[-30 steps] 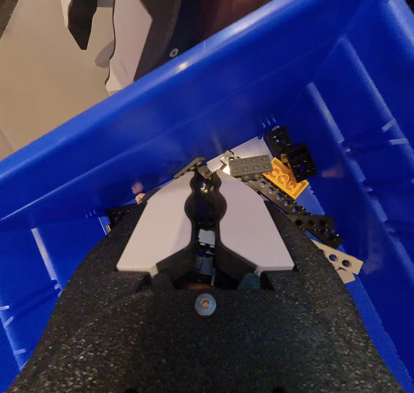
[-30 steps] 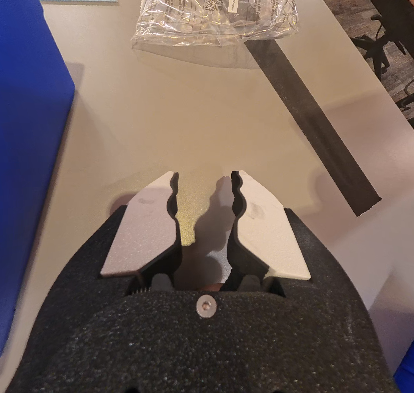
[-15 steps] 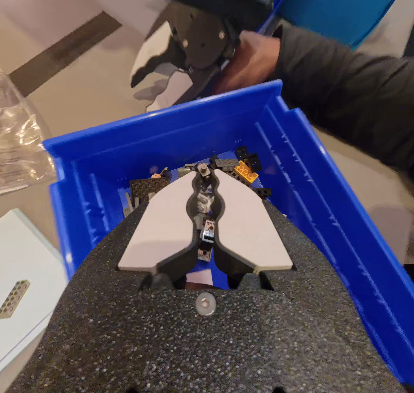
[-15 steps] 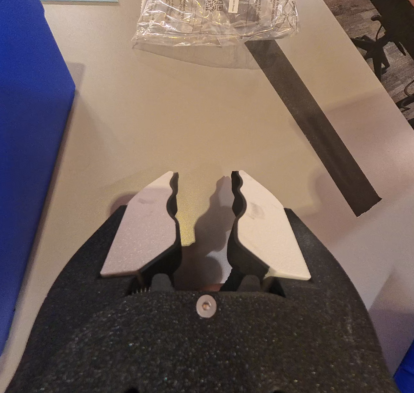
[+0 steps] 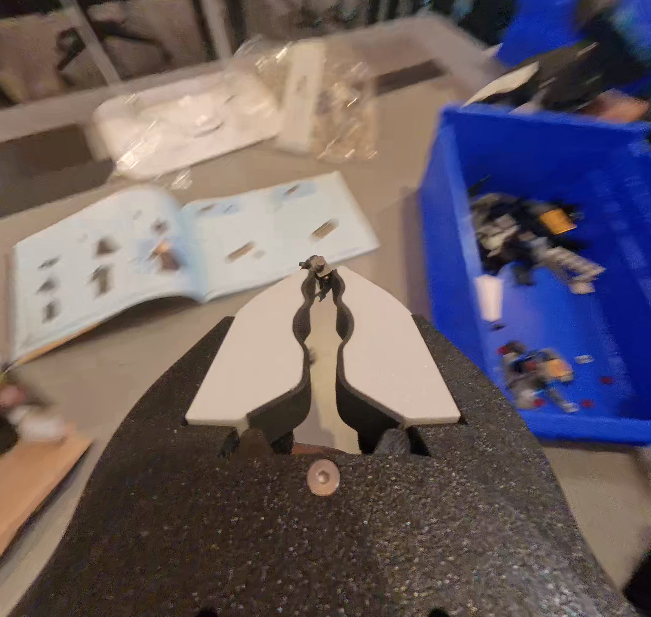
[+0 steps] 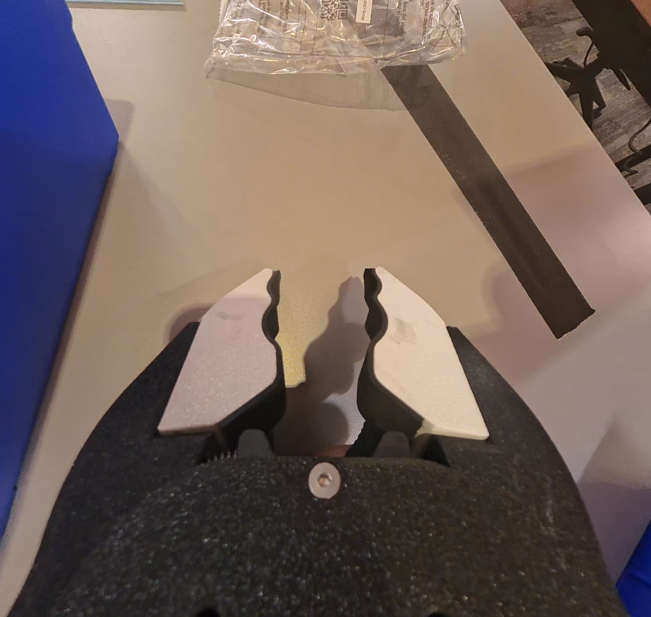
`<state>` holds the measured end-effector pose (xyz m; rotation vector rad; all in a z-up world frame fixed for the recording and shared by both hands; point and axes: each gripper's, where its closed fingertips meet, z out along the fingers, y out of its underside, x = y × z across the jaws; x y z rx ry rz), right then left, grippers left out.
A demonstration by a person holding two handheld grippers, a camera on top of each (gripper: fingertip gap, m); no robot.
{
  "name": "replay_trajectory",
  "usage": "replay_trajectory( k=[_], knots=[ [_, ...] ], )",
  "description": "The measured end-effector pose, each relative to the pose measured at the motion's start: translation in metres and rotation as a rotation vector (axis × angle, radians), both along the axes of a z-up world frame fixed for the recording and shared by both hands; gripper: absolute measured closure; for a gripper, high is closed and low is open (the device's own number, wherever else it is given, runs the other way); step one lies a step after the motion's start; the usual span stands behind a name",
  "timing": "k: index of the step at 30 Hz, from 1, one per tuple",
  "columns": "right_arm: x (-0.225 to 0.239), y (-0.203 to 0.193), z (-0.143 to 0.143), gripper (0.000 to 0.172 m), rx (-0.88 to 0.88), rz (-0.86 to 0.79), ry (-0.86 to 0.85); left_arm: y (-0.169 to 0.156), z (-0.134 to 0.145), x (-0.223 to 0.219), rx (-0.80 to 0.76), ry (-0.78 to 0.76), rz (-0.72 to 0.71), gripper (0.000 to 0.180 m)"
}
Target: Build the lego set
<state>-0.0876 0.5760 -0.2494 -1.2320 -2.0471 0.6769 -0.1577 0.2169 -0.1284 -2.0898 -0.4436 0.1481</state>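
My left gripper [image 5: 321,277] is shut on a small grey and black building piece [image 5: 318,268] that sticks out past the fingertips. It hangs above the beige table [image 5: 246,318], just in front of an open instruction booklet [image 5: 176,248]. The blue bin [image 5: 454,213] with a pile of dark, grey and orange bricks [image 5: 521,237] stands to its right. My right gripper [image 6: 322,276] is open and empty, low over the bare table [image 6: 281,177], with the blue bin's outer wall [image 6: 42,177] to its left.
Clear plastic bags [image 5: 317,100] and a white tray [image 5: 183,125] lie beyond the booklet; one bag [image 6: 334,19] lies ahead of my right gripper. A black tape strip [image 6: 493,195] crosses the table on the right. A wooden board [image 5: 31,477] sits at the near left. There is about 40 cm between the tips of the two grippers.
My left gripper closed on the small piece inside the bin, lifted out and swung left over the table toward the booklet. My right gripper has stayed still and open.
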Motion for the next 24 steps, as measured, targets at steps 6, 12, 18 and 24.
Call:
replay_trajectory(
  k=[6, 12, 18, 24],
  knots=[
    [0.0, 0.001, 0.0, 0.125, 0.009, -0.011, 0.005, -0.061, -0.102, -0.019, -0.179, -0.123, 0.085, 0.172],
    [0.0, 0.001, 0.001, 0.126, 0.025, -0.013, 0.019, -0.062, -0.128, -0.014, -0.21, -0.139, 0.041, 0.169],
    [0.0, 0.001, 0.001, 0.126, 0.013, -0.009, 0.009, -0.059, -0.11, -0.013, -0.209, -0.083, 0.006, 0.156],
    [0.0, 0.001, 0.0, 0.126, 0.013, -0.009, 0.009, -0.018, -0.043, 0.003, -0.048, -0.012, -0.04, 0.156]
  ],
)
